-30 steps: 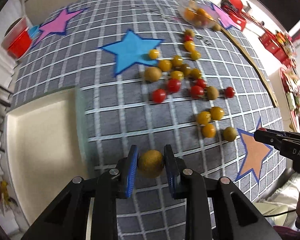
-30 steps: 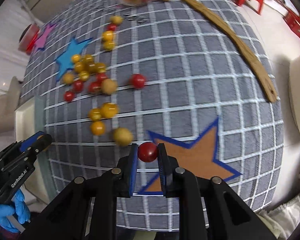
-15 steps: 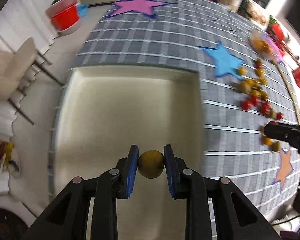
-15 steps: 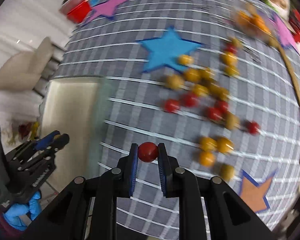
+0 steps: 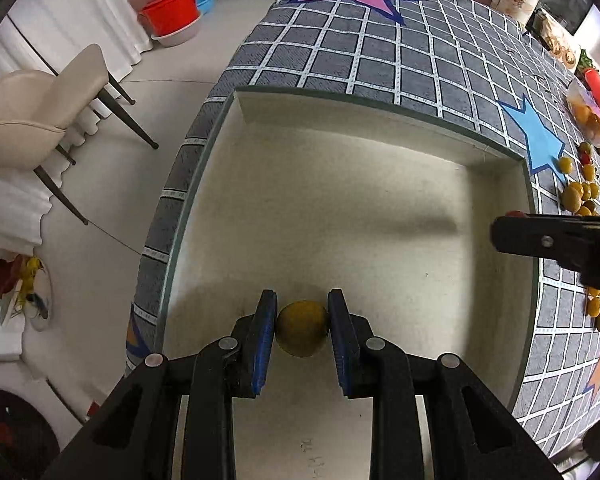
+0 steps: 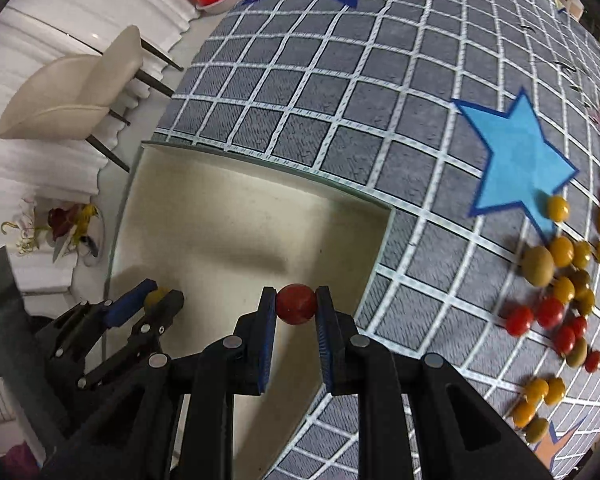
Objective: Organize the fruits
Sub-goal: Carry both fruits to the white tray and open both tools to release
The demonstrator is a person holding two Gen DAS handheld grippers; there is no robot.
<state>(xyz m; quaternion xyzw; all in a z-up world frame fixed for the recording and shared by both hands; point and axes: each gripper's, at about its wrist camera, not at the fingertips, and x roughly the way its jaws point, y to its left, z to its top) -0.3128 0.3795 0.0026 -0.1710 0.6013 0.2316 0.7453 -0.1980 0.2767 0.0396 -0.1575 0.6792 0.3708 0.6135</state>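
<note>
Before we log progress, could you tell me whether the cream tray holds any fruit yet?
Empty: the tray floor is bare; both grippers hold their fruit above it.

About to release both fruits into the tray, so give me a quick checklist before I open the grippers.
1. Left gripper clamped on the brownish-yellow fruit: ok.
2. Right gripper clamped on the red tomato: ok.
3. Left fruit over the tray floor: ok.
4. Tomato inside the tray's right edge: ok in the right wrist view, though close to the rim.
5. Height of either fruit above the tray floor: cannot tell.
6. Grippers apart from each other: ok, a gap shows between them.
</note>
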